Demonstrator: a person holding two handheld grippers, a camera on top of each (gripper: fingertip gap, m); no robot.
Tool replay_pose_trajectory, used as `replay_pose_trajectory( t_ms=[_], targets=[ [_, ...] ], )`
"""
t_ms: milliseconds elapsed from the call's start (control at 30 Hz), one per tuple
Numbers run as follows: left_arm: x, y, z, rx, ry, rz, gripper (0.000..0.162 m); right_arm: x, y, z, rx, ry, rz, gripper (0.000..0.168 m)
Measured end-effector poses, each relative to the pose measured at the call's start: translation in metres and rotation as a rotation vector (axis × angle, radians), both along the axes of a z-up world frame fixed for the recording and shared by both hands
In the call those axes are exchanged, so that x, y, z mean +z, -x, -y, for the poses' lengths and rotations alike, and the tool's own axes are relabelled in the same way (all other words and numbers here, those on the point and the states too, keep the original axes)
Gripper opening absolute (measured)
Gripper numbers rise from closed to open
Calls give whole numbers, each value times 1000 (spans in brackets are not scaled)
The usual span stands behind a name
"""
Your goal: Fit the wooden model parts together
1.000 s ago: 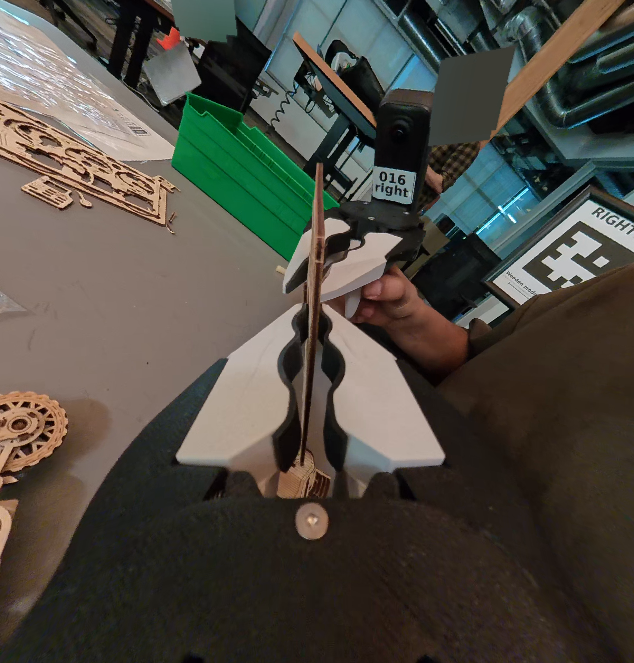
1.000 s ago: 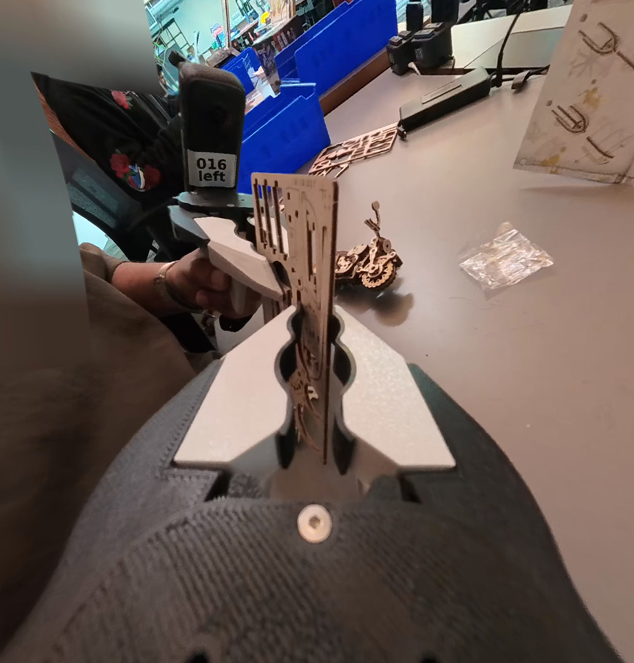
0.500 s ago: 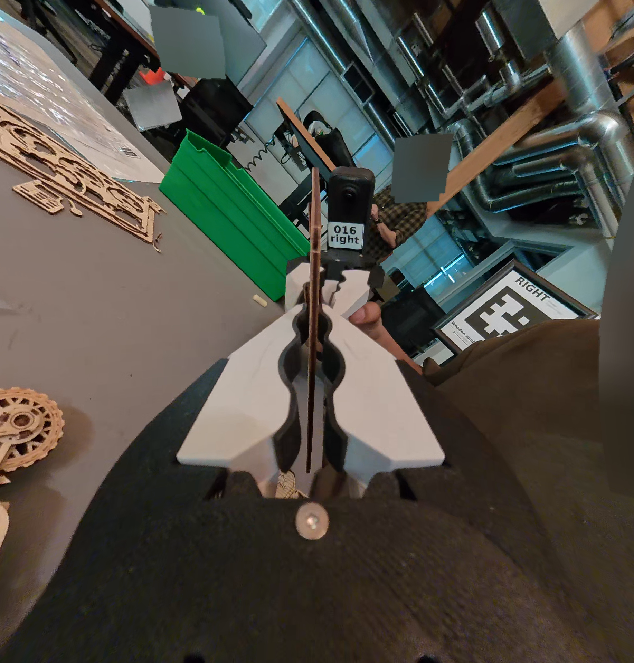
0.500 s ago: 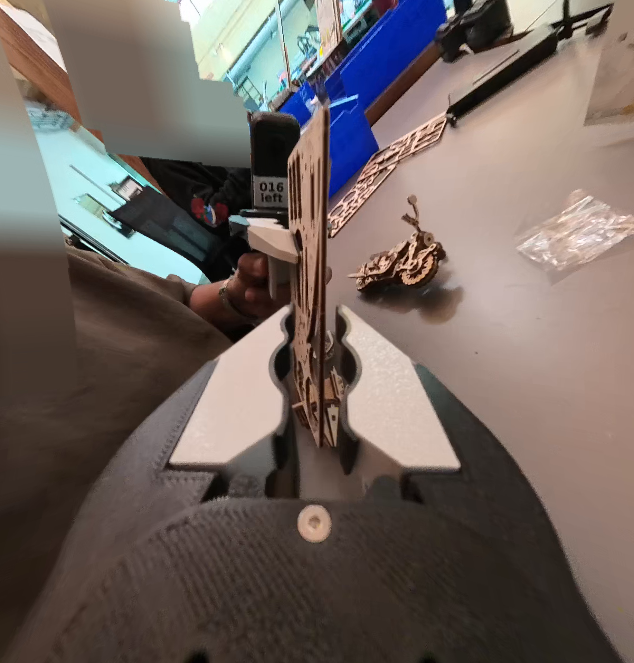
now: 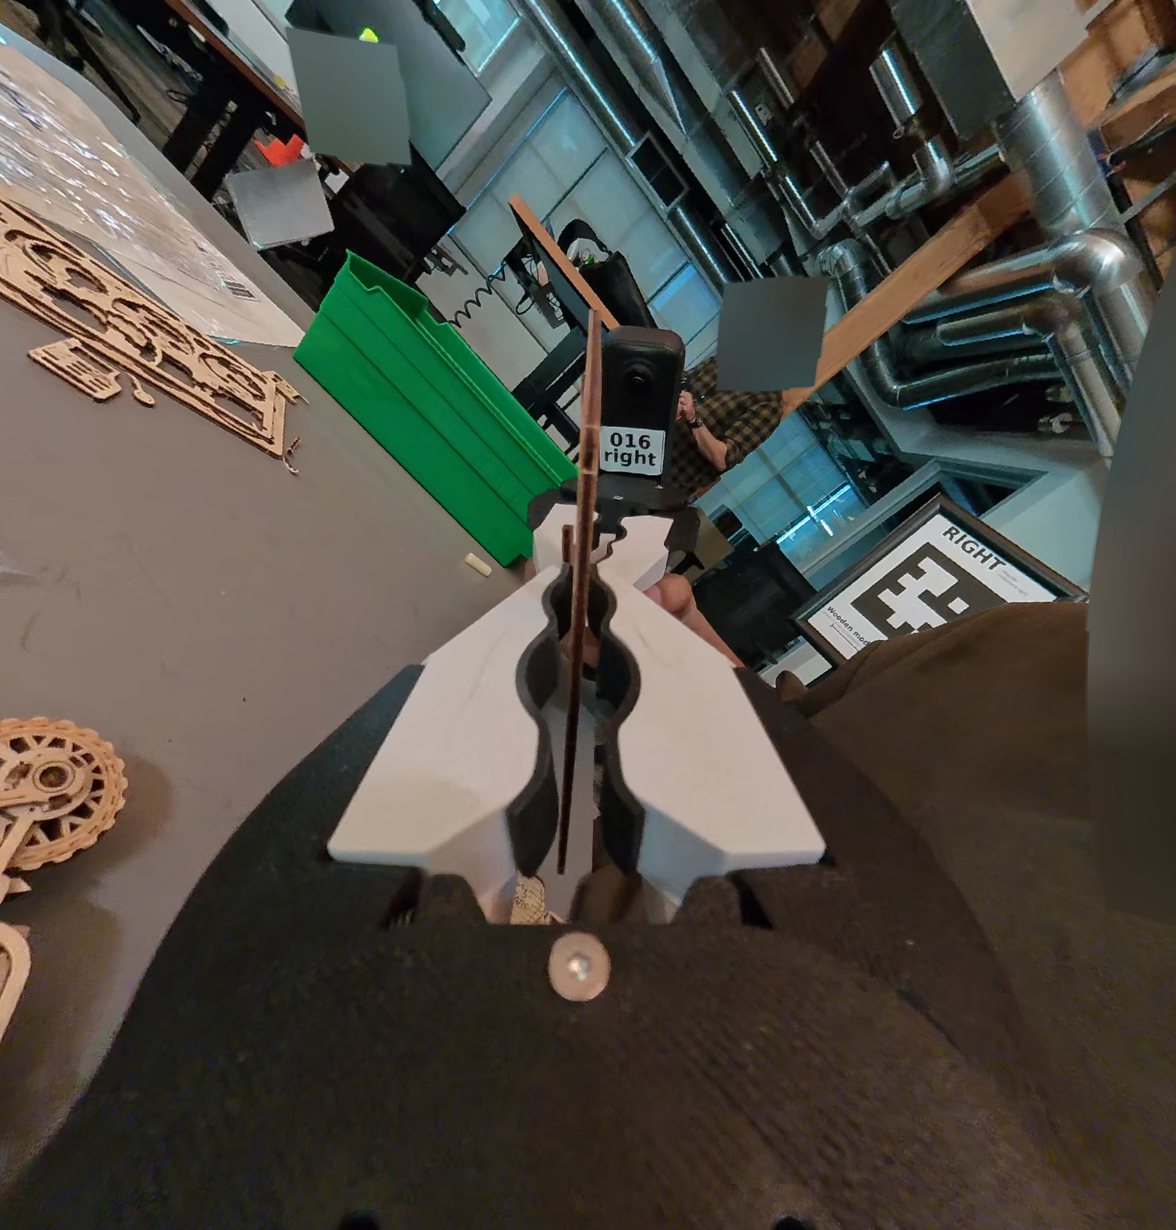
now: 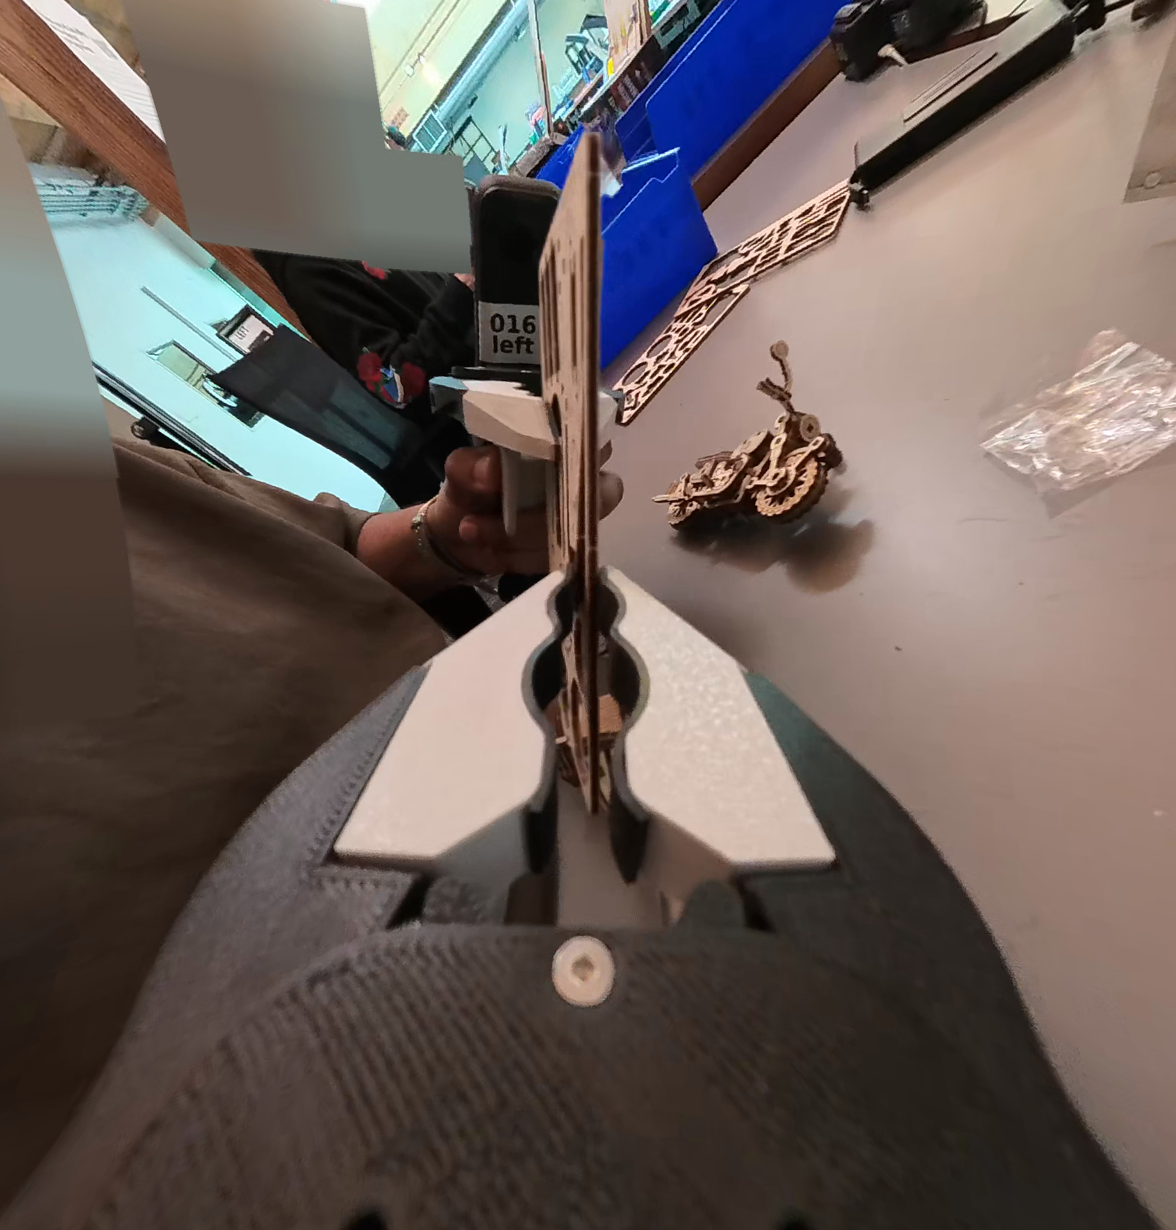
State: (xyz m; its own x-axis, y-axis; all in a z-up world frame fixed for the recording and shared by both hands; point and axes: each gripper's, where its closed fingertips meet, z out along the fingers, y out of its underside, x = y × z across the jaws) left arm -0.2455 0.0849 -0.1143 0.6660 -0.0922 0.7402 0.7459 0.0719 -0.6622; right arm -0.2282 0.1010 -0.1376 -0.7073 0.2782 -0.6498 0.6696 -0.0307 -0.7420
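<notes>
A thin laser-cut wooden parts sheet (image 5: 590,399) is held upright in the air between both grippers, above the grey table (image 5: 172,599). In the left wrist view it shows edge-on. My left gripper (image 5: 577,580) is shut on its near edge. The right gripper (image 5: 595,532) faces me and clamps the far edge. In the right wrist view the sheet (image 6: 572,319) shows its slotted face at a narrow angle. My right gripper (image 6: 582,582) is shut on it, and the left gripper (image 6: 558,419) holds the other side. A built wooden motorcycle model (image 6: 758,472) stands on the table to the right.
A fretted wooden sheet (image 5: 139,346) and a paper sheet lie far left, beside a green bin (image 5: 425,399). The motorcycle's wheel (image 5: 46,799) shows at the left edge. A clear plastic bag (image 6: 1098,419), another wooden sheet (image 6: 731,293) and blue bins (image 6: 658,266) are farther off. My sleeve fills the side. Only a small space, under 4 cm, lies between the two pairs of fingers. The motorcycle's wheel (image 5: 46,799) lies around 12 cm away from my left fingertips. Seen from the right wrist view (image 6: 771,478) as well.
Both grippers have kept hold of the sheet and swung with it. In the right wrist view the sheet has turned from face-on to nearly edge-on, and both views have tilted upward.
</notes>
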Motion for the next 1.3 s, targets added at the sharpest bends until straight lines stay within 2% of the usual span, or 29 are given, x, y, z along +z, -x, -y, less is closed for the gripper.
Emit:
replay_pose_trajectory(
  t_ms=[200, 533, 567, 900, 1067, 1133, 1300],
  targets=[
    [2, 1, 2, -14, -26, 26, 1, 1, 3, 2, -22, -7, -13, 2],
    [12, 1, 7, -15, -77, -19, 1, 26, 5, -4, -23, 208, 48, 7],
    [13, 0, 7, -18, -81, -23, 1, 27, 7, -6, -32, 214, 54, 3],
    [19, -2, 9, -24, -111, -49, 1, 33, 2, -5, -12, 217, 11, 1],
    [22, -1, 11, -22, -137, -45, 1, 32, -3, -3, 23, 209, -4, 14],
    [22, -3, 10, -28, -140, -45, 1, 27, -3, 0, 18, 170, -18, 9],
    [22, -6, 8, -28, -125, -85, 1, 22, -3, 1, 11, 104, -59, 8]
  ],
)
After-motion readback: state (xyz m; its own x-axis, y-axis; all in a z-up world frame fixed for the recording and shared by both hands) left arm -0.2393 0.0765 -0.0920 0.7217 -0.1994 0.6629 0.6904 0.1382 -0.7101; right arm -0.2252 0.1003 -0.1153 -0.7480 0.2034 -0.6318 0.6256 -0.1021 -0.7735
